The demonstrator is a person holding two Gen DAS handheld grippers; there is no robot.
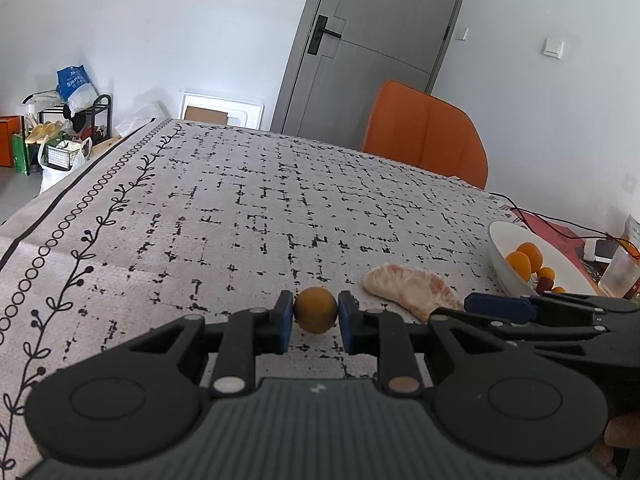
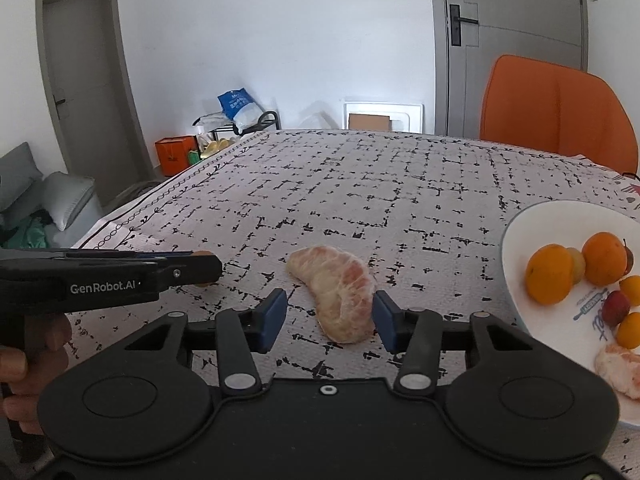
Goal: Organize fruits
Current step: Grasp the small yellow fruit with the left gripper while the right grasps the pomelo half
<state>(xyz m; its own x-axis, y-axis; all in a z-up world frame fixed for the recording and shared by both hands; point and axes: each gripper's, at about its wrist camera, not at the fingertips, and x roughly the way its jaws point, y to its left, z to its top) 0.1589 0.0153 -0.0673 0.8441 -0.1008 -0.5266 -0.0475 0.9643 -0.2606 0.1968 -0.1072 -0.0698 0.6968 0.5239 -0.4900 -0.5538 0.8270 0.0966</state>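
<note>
"GenRobot.AI" marks the left hand-held gripper (image 1: 316, 316), clamping a small orange fruit (image 1: 315, 310); right hand-held gripper (image 2: 330, 316) gapes around a pomelo segment (image 2: 338, 298); white plate (image 2: 516, 240) holds oranges (image 2: 549, 274).

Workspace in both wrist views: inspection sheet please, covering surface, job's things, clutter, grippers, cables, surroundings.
Surface: table under grey black-patterned cloth.
Job's things: small round yellow-orange fruit between left pads; peeled pink pomelo segment lying on cloth; white plate holding oranges and small fruits.
Clutter: clear plastic cup beyond plate.
Grippers: left gripper shut on the round fruit; right gripper open, straddling the segment.
Cables: thin red and black wires behind plate.
Surroundings: orange chair, grey door.
</note>
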